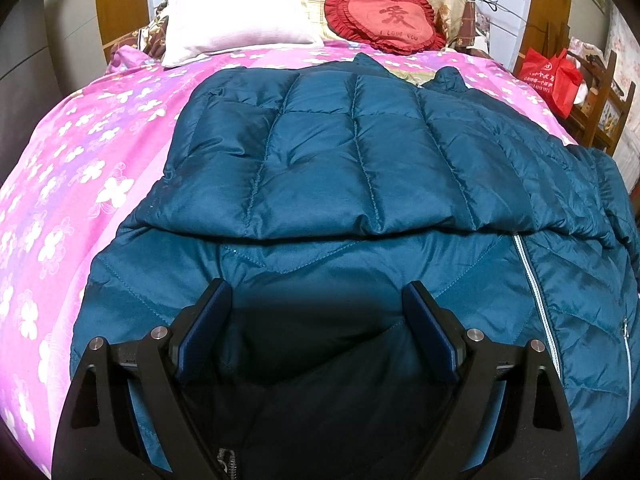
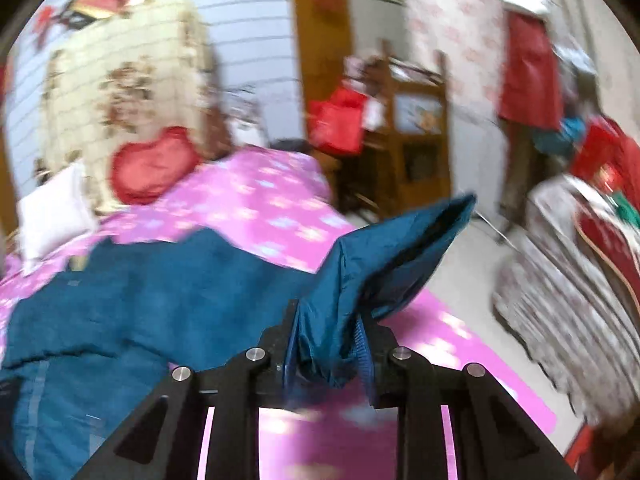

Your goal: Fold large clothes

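A large teal quilted jacket (image 1: 340,168) lies spread on the bed, one part folded over the body, its white zipper (image 1: 532,280) running down the right side. My left gripper (image 1: 318,300) is open and empty, hovering low over the jacket's near part. My right gripper (image 2: 330,332) is shut on a bunched end of the jacket, likely a sleeve (image 2: 384,256), and holds it lifted above the bed's right edge. The rest of the jacket (image 2: 140,300) lies to its left. The right wrist view is motion-blurred.
The bed has a pink floral cover (image 1: 72,184). A white pillow (image 1: 236,16) and a red heart cushion (image 1: 384,16) sit at the headboard. A red bag (image 1: 550,76) hangs on a wooden chair (image 2: 416,136) right of the bed. A patterned covered piece of furniture (image 2: 560,288) stands far right.
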The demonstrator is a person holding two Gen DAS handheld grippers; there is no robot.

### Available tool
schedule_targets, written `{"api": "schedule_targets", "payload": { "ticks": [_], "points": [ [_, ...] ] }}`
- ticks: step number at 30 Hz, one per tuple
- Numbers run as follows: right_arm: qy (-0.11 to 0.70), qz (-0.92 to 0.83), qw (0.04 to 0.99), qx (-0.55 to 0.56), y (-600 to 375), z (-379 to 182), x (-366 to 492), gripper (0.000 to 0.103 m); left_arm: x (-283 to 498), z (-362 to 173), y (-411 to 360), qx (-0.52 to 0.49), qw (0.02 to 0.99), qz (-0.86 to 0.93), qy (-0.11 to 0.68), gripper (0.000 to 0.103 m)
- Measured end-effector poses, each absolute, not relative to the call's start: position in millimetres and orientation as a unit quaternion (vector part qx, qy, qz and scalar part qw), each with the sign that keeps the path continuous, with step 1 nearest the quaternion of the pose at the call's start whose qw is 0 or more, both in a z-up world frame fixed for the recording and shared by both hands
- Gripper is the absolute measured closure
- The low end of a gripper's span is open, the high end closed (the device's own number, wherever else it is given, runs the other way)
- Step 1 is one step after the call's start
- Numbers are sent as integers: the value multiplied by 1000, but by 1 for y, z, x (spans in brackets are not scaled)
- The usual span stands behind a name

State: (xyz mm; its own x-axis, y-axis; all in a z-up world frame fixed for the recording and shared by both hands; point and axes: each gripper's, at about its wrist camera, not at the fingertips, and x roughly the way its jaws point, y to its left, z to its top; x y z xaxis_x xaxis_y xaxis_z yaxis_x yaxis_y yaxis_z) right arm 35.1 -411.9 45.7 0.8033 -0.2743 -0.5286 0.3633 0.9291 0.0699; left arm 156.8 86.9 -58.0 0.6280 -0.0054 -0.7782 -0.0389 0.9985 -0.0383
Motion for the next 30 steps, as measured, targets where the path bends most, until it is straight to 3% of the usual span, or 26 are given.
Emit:
{"api": "schedule_targets", "payload": {
  "ticks": [2, 7, 15, 16, 17, 18, 20, 26, 30],
  "points": [
    [257, -132, 955, 74, -375, 61, 51, 85, 156, -58, 88, -29, 902, 9, 431, 15],
    [253, -23, 967, 27, -253, 77, 103, 89, 155, -58, 92, -40, 903, 5, 429, 15],
    [322, 103, 941, -36, -97, 9, 155, 88, 156, -57, 98, -57, 903, 1, 425, 15],
    [332, 106, 936, -38, -91, 2, 154, 86, 156, -57, 98, -57, 903, 1, 425, 15],
    [335, 110, 935, -34, -91, -3, 149, 72, 156, -57, 98, -56, 903, 2, 425, 15],
    [334, 102, 936, -30, -93, -5, 143, 49, 156, -57, 98, -56, 903, 2, 425, 15],
    [315, 75, 946, -28, -112, -6, 124, 31, 156, -57, 98, -56, 903, 2, 425, 15],
    [327, -112, 938, -33, -222, -10, 122, 30, 155, -57, 97, -55, 904, 4, 424, 15],
    [382, -126, 915, -16, -298, -21, 150, 30, 155, -57, 97, -54, 904, 5, 425, 15]
  ]
}}
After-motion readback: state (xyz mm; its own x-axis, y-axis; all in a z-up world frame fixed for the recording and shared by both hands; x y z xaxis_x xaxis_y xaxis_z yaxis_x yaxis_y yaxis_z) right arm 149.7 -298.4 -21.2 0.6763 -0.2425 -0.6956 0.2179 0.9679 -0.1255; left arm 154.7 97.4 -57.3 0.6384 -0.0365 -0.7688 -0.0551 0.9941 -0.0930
